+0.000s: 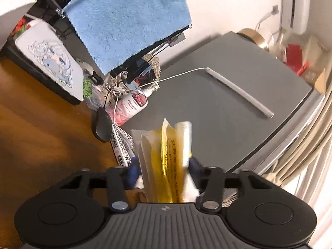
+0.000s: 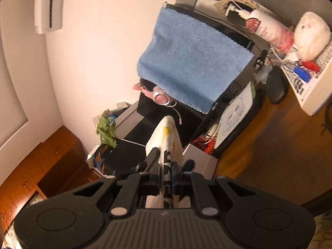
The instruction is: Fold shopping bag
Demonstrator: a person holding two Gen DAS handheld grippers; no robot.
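Note:
The shopping bag [image 1: 166, 157] is thin white and yellow plastic with black print, bunched into several upright folds. My left gripper [image 1: 164, 166] is shut on it, the blue-padded fingers [image 1: 132, 170] pressing the folds from both sides above the grey mat [image 1: 228, 108]. In the right wrist view another part of the bag [image 2: 166, 139] rises as a narrow white strip with a yellow patch and black letters. My right gripper [image 2: 168, 166] is shut on that strip, held up in the air away from the desk.
A wooden desk [image 1: 41, 134] carries a black mouse [image 1: 101, 126], a pump bottle [image 1: 132, 103], a white stylus [image 1: 238, 91] on the mat, and a monitor draped with a blue towel [image 1: 128, 20]. A white book [image 2: 307, 83] and pink headphones [image 2: 159, 97] lie nearby.

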